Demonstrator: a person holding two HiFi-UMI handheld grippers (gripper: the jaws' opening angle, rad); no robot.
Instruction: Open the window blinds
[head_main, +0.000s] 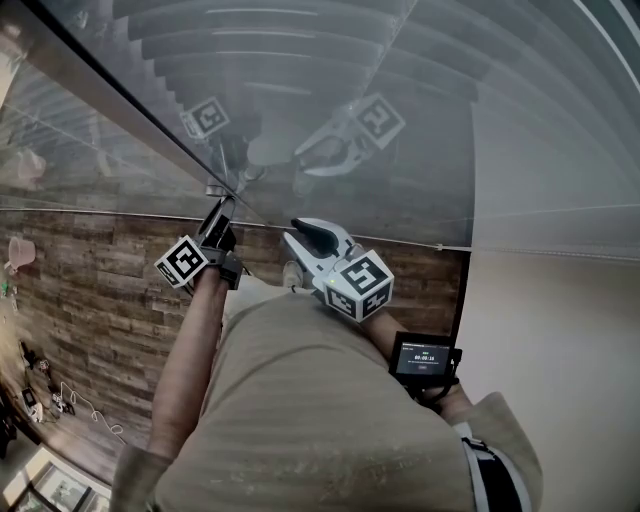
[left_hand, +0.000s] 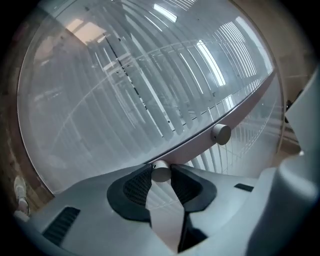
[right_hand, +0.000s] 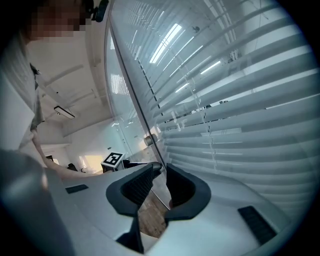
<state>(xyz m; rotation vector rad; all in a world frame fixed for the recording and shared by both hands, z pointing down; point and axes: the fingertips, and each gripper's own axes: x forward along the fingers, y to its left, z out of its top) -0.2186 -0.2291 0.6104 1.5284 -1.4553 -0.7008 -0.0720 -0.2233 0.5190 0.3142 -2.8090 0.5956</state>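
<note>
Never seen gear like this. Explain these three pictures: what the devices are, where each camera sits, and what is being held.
A person holds a two-jaw gripper in each hand. The head view comes from a camera on the person's head, looking down; the other two cameras ride on the grippers. Ahead is a glass pane with slatted blinds behind it. The left gripper is closed on a small white knob on a pale bar; a second knob sits beside it. The right gripper is open and empty.
</note>
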